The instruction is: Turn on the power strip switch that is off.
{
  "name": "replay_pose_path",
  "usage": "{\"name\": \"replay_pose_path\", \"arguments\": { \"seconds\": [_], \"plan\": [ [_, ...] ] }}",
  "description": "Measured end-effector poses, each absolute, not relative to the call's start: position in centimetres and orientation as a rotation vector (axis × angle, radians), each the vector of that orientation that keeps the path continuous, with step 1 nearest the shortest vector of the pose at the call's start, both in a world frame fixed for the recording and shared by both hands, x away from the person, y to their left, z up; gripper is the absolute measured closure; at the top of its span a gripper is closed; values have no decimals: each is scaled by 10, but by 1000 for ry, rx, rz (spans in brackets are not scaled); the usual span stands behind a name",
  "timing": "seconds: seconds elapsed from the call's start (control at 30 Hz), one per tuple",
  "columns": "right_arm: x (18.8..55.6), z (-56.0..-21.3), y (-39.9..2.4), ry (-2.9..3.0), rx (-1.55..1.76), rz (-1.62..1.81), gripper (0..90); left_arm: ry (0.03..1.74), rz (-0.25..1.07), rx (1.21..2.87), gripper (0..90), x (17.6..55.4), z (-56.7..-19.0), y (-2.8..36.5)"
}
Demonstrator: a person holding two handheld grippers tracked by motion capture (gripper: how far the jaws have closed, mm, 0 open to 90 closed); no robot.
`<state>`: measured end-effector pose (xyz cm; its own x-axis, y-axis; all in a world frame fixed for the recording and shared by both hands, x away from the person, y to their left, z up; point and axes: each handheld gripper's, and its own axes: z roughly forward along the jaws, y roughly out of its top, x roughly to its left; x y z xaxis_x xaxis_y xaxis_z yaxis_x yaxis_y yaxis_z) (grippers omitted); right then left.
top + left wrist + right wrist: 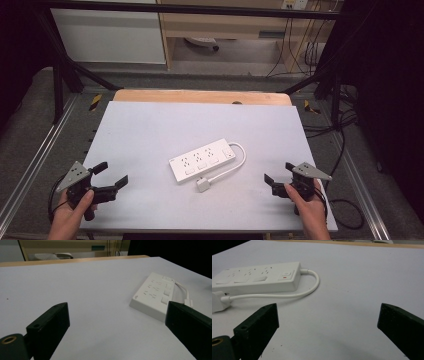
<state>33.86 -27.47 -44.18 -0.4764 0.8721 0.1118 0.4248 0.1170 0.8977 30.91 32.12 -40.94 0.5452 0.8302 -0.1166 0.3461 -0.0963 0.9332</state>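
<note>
Power strip [202, 160] lies mid-desk [150, 125] on a diagonal, its cord [235, 167] and plug [203, 186] toward the right claw [277, 181], slightly nearer than the left claw [111, 175]; both gape wide and empty.

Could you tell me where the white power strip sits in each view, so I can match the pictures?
High view: the power strip lies slantwise at the table's middle, between both grippers.
Left gripper view: the strip sits at the right, beside the right-hand jaw.
Right gripper view: the strip sits upper left, red-marked switch toward the middle.
Shared landmark: the looping white cable at its switch end.
</note>
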Motion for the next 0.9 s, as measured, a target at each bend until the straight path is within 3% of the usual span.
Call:
{"name": "replay_pose_path", "arguments": {
  "seconds": [0.9],
  "plan": [
    [335, -417, -276, 1910, 1253, 1375, 33, 1000, 537, 1703, 55, 310, -412, 320]
  ]
}}
